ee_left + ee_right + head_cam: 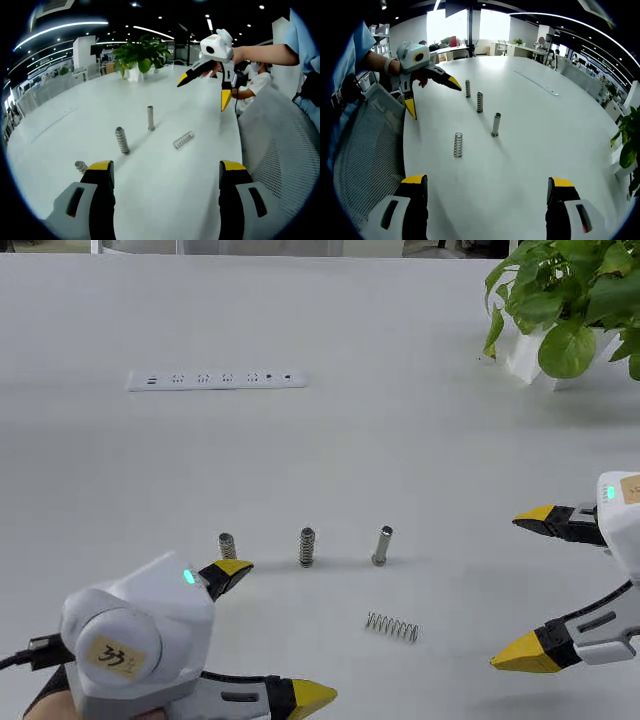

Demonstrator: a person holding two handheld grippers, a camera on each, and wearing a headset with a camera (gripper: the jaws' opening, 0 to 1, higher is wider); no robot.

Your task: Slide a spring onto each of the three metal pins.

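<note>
Though little stands on it, the broad, matte pale-grey table [420, 440] is the biggest thing here, and everything is best placed from the one bare, upright steel pin [382, 545] on it. Far beyond that pin to the person's right sits a leafy green plant in a white pot [565, 310]; far beyond it to the left lies a flat white power strip [216, 380]. The left gripper [282, 630], a white plastic shell with black jaws tipped in yellow, hovers nearer the person than the pin and to its left, jaws spread wide and empty; the right gripper [510, 590], the same make, hovers to the pin's right, equally wide, gripping nothing. Left of the bare pin, in one row with it, stand two more pins already wearing coils: the middle sprung pin [307, 546] and the far-left sprung pin [227, 545]. Smallest is the loose silvery wire coil spring [391, 627], lying on its side just nearer the person than the bare pin, touching nothing. I'd judge it very light and squashy, apt to roll or skitter on the smooth top and to buckle if pinched hard; a gentle nip across its middle coils, leaving one end free for the pin's rounded top, looks the sensible hold. The pin looks stiff and smooth; whether it is fixed to the table I cannot tell.
</note>
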